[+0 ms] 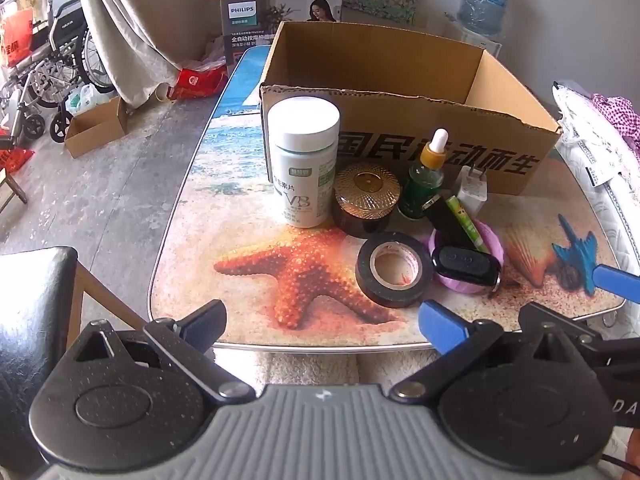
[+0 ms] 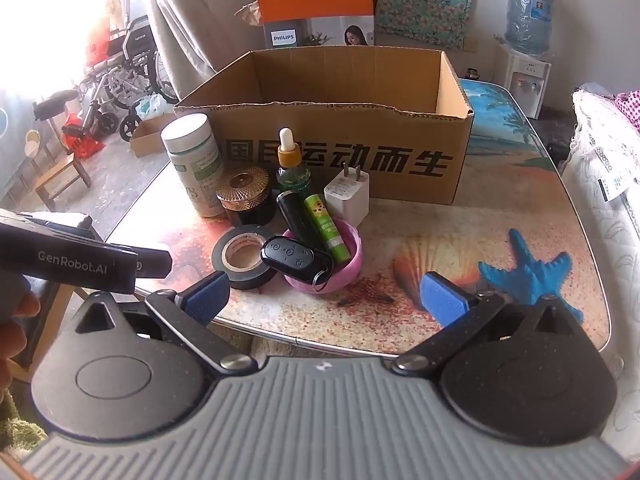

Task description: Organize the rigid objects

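Note:
An open cardboard box [image 1: 400, 148] [image 2: 344, 160] stands at the back of the printed table. In front of it cluster a white pill bottle [image 1: 302, 160] [image 2: 196, 160], a gold-lidded black jar [image 1: 366, 200] [image 2: 246, 194], a green dropper bottle [image 1: 426, 176] [image 2: 292, 164], a white charger plug [image 1: 472, 192] [image 2: 348, 196], a black tape roll [image 1: 394, 268] [image 2: 242, 256] and a pink bowl [image 1: 492, 240] [image 2: 352, 264] with a key fob [image 1: 466, 264] [image 2: 296, 258], a green tube and a black tube. My left gripper [image 1: 322, 326] and right gripper [image 2: 324, 298] hover open and empty over the near table edge.
A tall orange and grey Philips carton [image 1: 280, 8] stands behind the box. A wheelchair [image 1: 52, 64] and a small cardboard box [image 1: 96, 126] sit on the floor at left. A water dispenser [image 2: 528, 40] is at back right, bedding [image 2: 600, 184] along the right edge.

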Available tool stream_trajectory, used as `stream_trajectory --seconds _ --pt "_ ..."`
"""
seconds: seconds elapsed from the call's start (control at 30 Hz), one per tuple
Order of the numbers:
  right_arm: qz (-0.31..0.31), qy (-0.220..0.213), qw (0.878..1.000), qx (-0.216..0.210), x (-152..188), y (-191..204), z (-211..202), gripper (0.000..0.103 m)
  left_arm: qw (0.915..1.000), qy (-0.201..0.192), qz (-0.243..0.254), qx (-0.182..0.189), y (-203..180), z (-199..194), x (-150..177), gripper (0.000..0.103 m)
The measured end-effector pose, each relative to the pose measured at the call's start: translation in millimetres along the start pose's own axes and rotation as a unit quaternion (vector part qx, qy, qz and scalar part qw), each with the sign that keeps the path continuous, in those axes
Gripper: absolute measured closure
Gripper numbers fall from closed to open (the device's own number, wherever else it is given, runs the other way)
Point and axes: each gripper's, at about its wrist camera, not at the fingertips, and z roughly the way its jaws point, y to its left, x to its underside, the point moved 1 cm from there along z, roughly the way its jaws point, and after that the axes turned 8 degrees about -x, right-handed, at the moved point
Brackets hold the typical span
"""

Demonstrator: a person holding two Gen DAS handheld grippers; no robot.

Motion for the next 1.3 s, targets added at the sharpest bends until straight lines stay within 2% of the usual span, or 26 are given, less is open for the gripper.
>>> stream_trajectory --seconds 1.3 --pt "0.004 0.000 1.000 0.000 -1.1 -1.6 2.5 0.001 1.0000 0.008 0.003 -0.005 0.7 5.2 1.4 0.000"
